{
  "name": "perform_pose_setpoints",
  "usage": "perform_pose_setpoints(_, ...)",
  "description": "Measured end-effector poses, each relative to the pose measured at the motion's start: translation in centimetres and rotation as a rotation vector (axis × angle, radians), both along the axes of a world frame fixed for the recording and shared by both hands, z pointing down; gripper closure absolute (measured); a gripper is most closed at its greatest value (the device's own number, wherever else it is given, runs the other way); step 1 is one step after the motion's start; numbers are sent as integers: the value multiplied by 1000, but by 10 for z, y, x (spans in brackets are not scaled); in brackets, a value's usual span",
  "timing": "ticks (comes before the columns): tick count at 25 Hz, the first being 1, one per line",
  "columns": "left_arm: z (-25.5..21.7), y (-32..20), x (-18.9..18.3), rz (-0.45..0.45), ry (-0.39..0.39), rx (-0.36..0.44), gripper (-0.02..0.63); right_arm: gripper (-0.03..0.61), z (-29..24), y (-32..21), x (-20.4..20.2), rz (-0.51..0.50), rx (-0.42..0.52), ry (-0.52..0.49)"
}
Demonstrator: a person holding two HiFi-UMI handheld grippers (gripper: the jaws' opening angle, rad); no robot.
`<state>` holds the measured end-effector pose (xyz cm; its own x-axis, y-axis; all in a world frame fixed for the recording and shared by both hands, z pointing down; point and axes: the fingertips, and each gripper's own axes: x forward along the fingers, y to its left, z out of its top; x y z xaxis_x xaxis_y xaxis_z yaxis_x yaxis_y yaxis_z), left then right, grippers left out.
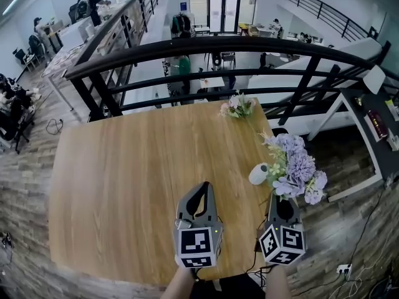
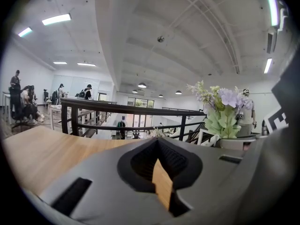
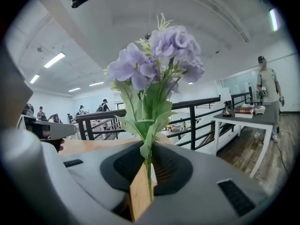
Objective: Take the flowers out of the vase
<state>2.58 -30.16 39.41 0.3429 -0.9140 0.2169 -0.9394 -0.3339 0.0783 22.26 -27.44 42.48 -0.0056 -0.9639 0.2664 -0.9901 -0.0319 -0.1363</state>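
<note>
Purple flowers (image 1: pixel 294 166) in the right tool (image 1: pixel 278 197)
It clamped their stem upright, just beside the white vase (image 1: pixel 258 174) near the tabletop's (image 1: pixel 124 185) edge; the left tool (image 1: pixel 204 189) was closed and empty.

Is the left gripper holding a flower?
No, only table shows between the jaws of the left gripper; the right gripper holds the purple flowers.

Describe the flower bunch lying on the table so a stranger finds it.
Go to the wooden table, its far edge by the black railing. The small pink-and-white bunch lies there alone, unlike the purple flowers held in the right gripper.
</note>
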Motion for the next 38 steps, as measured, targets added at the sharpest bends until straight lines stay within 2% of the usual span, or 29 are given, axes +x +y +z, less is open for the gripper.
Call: perform_pose_setpoints(38,12,-5,23,3,-16,-22,578,511,3,-6,25,21,-3,-19)
